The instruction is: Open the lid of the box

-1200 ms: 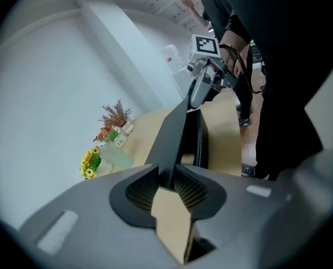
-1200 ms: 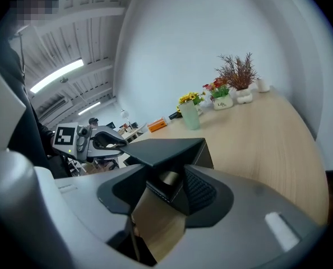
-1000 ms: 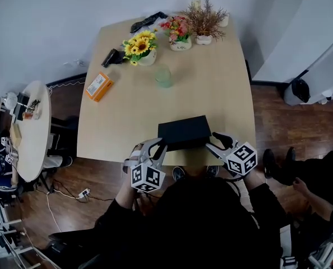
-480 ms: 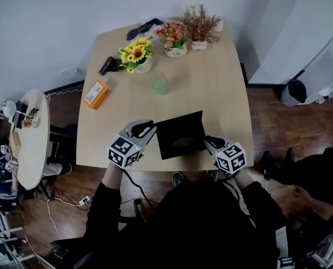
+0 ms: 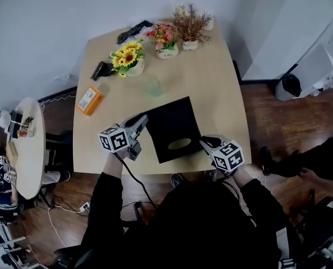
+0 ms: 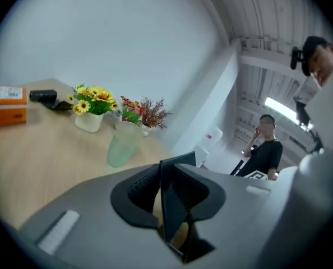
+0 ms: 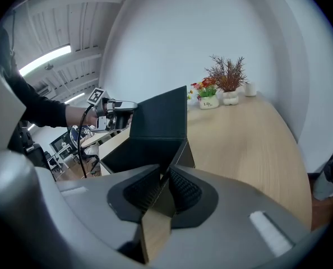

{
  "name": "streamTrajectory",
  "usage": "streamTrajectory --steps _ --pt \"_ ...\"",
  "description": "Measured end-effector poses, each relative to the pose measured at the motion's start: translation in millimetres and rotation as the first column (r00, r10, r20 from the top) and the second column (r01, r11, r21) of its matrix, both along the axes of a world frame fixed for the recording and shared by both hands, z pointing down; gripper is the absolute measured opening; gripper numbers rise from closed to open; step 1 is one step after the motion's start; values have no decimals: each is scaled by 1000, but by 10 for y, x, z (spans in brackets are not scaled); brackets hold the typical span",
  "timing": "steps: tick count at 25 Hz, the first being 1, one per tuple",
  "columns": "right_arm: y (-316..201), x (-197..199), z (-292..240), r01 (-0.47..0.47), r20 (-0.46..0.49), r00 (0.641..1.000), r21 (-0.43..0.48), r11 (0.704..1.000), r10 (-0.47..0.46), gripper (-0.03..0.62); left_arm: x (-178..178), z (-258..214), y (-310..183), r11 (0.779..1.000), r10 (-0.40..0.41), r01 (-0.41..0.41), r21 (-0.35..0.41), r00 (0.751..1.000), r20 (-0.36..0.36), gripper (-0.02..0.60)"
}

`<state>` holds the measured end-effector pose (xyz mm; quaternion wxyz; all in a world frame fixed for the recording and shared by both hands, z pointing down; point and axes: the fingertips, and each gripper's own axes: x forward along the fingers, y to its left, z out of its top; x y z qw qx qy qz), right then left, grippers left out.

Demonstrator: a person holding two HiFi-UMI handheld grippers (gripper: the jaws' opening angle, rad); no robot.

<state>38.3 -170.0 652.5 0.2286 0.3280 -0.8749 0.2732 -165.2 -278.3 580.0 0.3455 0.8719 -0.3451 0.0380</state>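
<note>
A black box sits at the table's near edge with its lid point(image 5: 167, 122) swung up. In the right gripper view the lid point(image 7: 160, 115) stands nearly upright over the open base point(image 7: 138, 156). My left gripper point(image 5: 140, 121) is shut on the lid's left edge; in the left gripper view its jaws point(image 6: 165, 190) clamp a thin black panel point(image 6: 172, 203). My right gripper point(image 5: 204, 143) is at the base's near right corner. Its jaws point(image 7: 165, 186) are closing, with the pads pressing on the base's thin wall point(image 7: 177, 156). An oval tan patch point(image 5: 180, 144) shows low on the black surface.
On the wooden table point(image 5: 222, 94) stand a green cup point(image 5: 152, 86), a sunflower pot point(image 5: 127, 58), a pink flower pot point(image 5: 165, 41) and a dried plant point(image 5: 190, 27). An orange carton point(image 5: 89, 100) lies at the left edge. A person point(image 6: 264, 150) stands beyond the table.
The lid has swung up from flat on the box to raised. My left gripper rose and moved away from me with it. The right gripper's jaws closed on the base's wall.
</note>
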Motion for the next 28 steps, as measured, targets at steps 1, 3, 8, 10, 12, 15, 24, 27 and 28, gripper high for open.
streamTrajectory --steps 1,3,8,10,12,15,24,27,28 --pt "4 1 2 1 -1 1000 -2 1000 -1 52 -18 48 -27 1000 -11 11 -21 1000 -20 54" --pt "8 7 4 3 0 1000 -7 1000 -3 51 -55 153 -68 997 -32 28 -67 998 -53 57" --pt "-15 4 -8 2 3 1000 -15 1000 -2 49 -163 305 -108 985 -106 88 -148 988 -113 60" --pt "-17 -1 -9 4 6 1000 -18 1000 -4 49 -334 309 -129 975 -186 168 -147 975 -123 61" --pt "-17 8 -4 4 12 1000 -22 1000 -4 49 -537 290 -116 958 -268 248 -146 953 -140 61" --pt "-19 19 5 2 22 1000 -25 1000 -2 49 -752 254 5 939 -333 317 -130 934 -128 63" --pt "-16 24 4 6 40 999 -28 1000 -5 51 -440 -240 695 955 -288 278 107 953 91 173" --pt "-9 21 8 33 15 999 -50 998 -32 52 -221 -430 886 953 -262 215 213 940 221 173" --pt "-18 29 -6 42 -3 999 -56 998 -43 52 -160 -492 937 950 -259 200 238 933 251 173"
